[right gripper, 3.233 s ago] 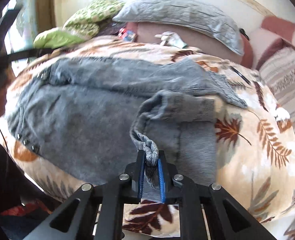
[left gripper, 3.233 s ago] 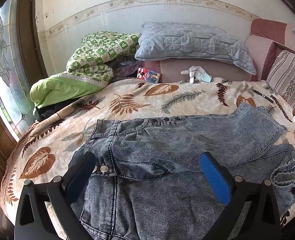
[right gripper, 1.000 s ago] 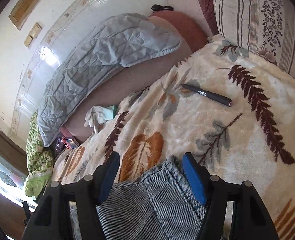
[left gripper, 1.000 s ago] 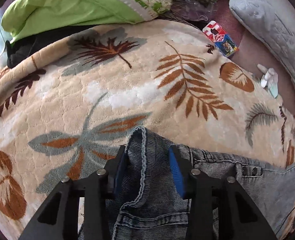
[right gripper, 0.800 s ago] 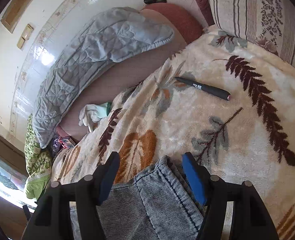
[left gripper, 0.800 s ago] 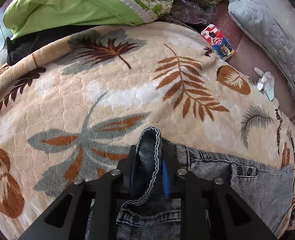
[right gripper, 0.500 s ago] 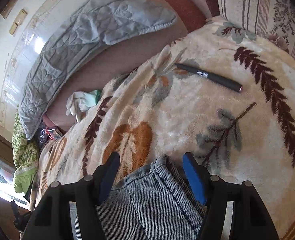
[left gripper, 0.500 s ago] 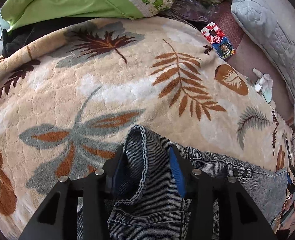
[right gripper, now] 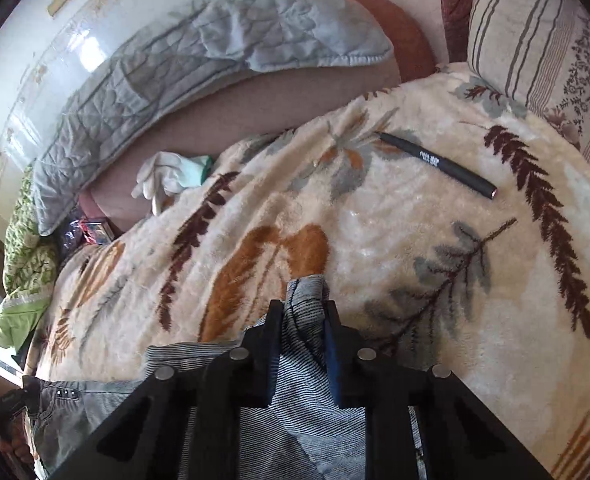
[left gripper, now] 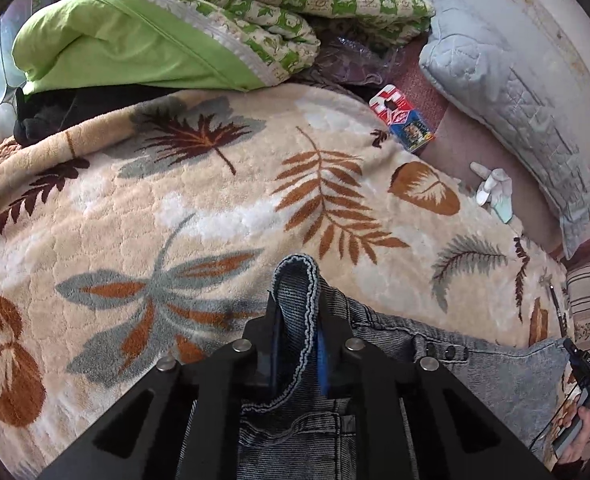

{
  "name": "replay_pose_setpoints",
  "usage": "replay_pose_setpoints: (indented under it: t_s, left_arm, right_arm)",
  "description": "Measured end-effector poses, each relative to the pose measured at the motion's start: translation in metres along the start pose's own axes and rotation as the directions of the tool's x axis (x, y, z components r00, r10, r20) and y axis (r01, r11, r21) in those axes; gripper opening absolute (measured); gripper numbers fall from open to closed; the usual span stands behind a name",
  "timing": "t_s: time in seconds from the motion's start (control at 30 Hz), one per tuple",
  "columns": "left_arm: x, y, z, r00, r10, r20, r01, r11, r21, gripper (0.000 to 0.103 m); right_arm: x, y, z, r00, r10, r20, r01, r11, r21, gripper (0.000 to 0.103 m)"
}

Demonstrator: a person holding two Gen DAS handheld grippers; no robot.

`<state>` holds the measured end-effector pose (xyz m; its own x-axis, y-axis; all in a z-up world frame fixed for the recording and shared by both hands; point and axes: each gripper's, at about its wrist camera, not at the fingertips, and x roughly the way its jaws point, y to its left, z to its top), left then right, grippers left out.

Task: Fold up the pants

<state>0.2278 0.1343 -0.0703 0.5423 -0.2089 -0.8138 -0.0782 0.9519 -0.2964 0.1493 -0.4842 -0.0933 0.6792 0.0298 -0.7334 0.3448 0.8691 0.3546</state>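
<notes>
Denim pants [left gripper: 475, 364] lie lengthwise between left tool [left gripper: 297, 320] and right tool [right gripper: 305, 320]

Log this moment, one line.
left tongs: shut on jeans | right tongs: closing on jeans | blanket: under jeans

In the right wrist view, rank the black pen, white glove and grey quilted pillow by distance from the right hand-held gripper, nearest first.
From the right hand-held gripper:
1. Black pen, up and right on the blanket.
2. White glove, up and left at the blanket's edge.
3. Grey quilted pillow, behind the glove, against the wall.
</notes>
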Motion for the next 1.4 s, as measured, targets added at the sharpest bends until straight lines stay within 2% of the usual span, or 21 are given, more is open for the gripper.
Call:
replay_pose_setpoints:
  t_s: [0.2,0.43,0.63,0.8,0.93,1.0,1.13,1.23,1.33,1.4]
  left_arm:
    - [-0.051,-0.008,-0.007,0.991,-0.109,0.080,0.108,0.994,0.022,0.014]
    - [-0.119,-0.006,-0.039,0.965,-0.201,0.170,0.187,0.978,0.092,0.014]
    - [-0.169,0.016,-0.082,0.939,-0.264,0.222,0.240,0.962,0.128,0.014]
    - [-0.196,0.049,-0.133,0.931,-0.279,0.236,0.257,0.959,0.116,0.014]
    - [-0.200,0.071,-0.171,0.942,-0.266,0.206,0.249,0.963,0.106,0.014]
    - [-0.196,0.081,-0.187,0.953,-0.252,0.166,0.238,0.966,0.100,0.014]
    - [-0.183,0.097,-0.213,0.976,-0.210,0.054,0.203,0.974,0.105,0.015]
    - [-0.180,0.111,-0.224,0.986,-0.164,-0.015,0.165,0.983,0.075,0.018]
    - [-0.189,0.120,-0.227,0.994,-0.107,-0.024,0.108,0.992,0.069,0.022]
    - [-0.203,0.122,-0.225,0.999,-0.027,0.027,0.025,0.996,0.087,0.022]
  right_arm:
    - [-0.065,0.007,-0.003,0.988,0.110,0.107,-0.114,0.993,0.031,0.020]
    - [-0.135,-0.022,-0.019,0.963,0.185,0.196,-0.206,0.974,0.095,0.020]
    - [-0.179,-0.043,-0.060,0.948,0.209,0.239,-0.246,0.960,0.135,0.020]
    - [-0.213,-0.059,-0.098,0.936,0.229,0.266,-0.275,0.950,0.150,0.020]
    - [-0.238,-0.082,-0.135,0.935,0.236,0.266,-0.284,0.945,0.162,0.020]
    - [-0.244,-0.093,-0.152,0.946,0.236,0.223,-0.274,0.949,0.159,0.020]
    - [-0.243,-0.114,-0.188,0.983,0.181,0.023,-0.182,0.976,0.122,0.020]
    - [-0.246,-0.145,-0.205,0.983,0.163,-0.083,-0.147,0.973,0.176,0.020]
    - [-0.266,-0.176,-0.204,0.989,0.145,-0.027,-0.133,0.957,0.258,0.021]
    - [-0.278,-0.179,-0.196,0.994,0.106,0.021,-0.108,0.958,0.266,0.022]
